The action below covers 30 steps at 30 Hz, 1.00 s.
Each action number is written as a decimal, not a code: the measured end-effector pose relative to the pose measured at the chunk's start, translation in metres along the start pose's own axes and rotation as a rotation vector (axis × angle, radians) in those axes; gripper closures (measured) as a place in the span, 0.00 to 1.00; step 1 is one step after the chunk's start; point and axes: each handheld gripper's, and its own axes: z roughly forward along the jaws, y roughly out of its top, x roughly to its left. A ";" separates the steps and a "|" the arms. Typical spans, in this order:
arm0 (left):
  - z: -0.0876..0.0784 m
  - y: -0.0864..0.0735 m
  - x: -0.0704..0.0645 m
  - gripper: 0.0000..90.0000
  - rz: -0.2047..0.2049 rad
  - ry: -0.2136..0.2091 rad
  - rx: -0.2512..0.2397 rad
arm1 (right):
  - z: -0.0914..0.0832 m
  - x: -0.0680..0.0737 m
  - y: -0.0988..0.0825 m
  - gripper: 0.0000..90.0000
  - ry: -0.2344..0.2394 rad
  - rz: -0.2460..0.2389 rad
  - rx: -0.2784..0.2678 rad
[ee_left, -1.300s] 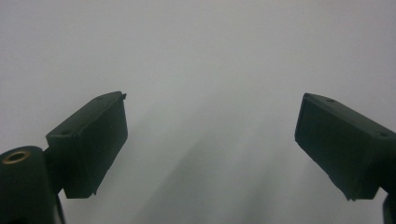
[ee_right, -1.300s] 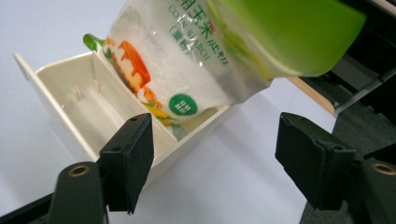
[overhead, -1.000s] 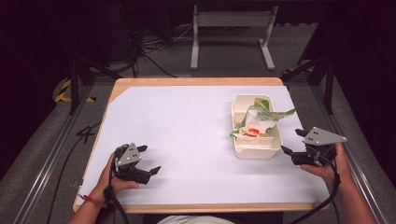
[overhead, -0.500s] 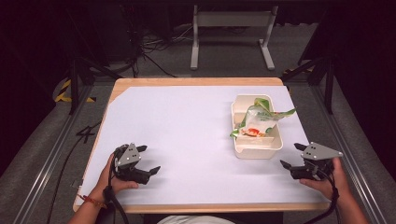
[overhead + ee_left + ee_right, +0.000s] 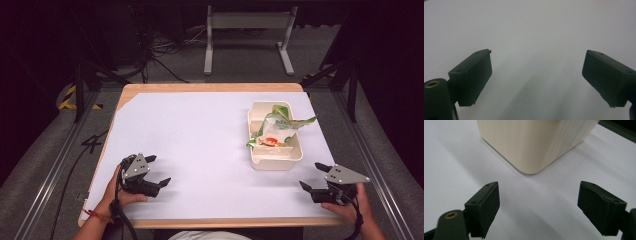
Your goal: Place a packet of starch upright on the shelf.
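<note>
Cream tray (image 5: 275, 159) w/ a green snack bag (image 5: 278, 131) sits at 3 o'clock on bench (image 5: 190, 130). Left gripper (image 5: 155, 170) at 7 and right gripper (image 5: 316, 176) at 5, both fingers spread open, holding nothing.

Both grippers, left gripper (image 5: 157, 170) and right gripper (image 5: 314, 176), have black jaws, grey three-cornered top plates, black cables, and seemingly a red wristband (image 5: 96, 216).

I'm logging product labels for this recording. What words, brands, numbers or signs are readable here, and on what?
None can be read.
Packet in the cream bin: green, white and red-orange print, too small and blurred to make out any words.
Bin wall in the right gripper view: plain, no label.
Left hand-held gripper and right hand-held gripper: no markings legible.
</note>
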 end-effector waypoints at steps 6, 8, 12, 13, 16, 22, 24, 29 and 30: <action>-0.001 0.000 0.000 0.11 -0.001 0.000 -0.005 | -0.003 0.001 -0.012 0.19 -0.016 0.059 -0.039; 0.000 0.000 0.000 0.11 0.004 0.000 -0.003 | -0.003 0.000 -0.014 0.18 -0.020 0.074 -0.041; 0.000 0.000 -0.001 0.11 0.004 0.001 -0.003 | -0.003 -0.002 -0.014 0.17 -0.037 0.090 -0.045; 0.000 0.000 0.000 0.11 0.007 0.000 -0.003 | -0.003 -0.002 -0.014 0.17 -0.045 0.086 -0.040; 0.000 0.000 -0.001 0.11 0.005 -0.002 0.000 | -0.003 -0.002 -0.014 0.17 -0.052 0.087 -0.040; 0.000 0.000 -0.001 0.11 0.006 -0.004 0.000 | -0.003 -0.002 -0.014 0.17 -0.057 0.081 -0.041; 0.001 0.001 -0.001 0.11 0.005 -0.006 0.001 | -0.003 -0.002 -0.014 0.17 -0.058 0.079 -0.040; 0.001 0.001 -0.001 0.11 0.007 -0.007 0.000 | -0.002 -0.002 -0.014 0.16 -0.060 0.080 -0.036; 0.001 0.001 -0.001 0.11 0.006 -0.006 0.000 | -0.002 -0.002 -0.014 0.16 -0.060 0.080 -0.036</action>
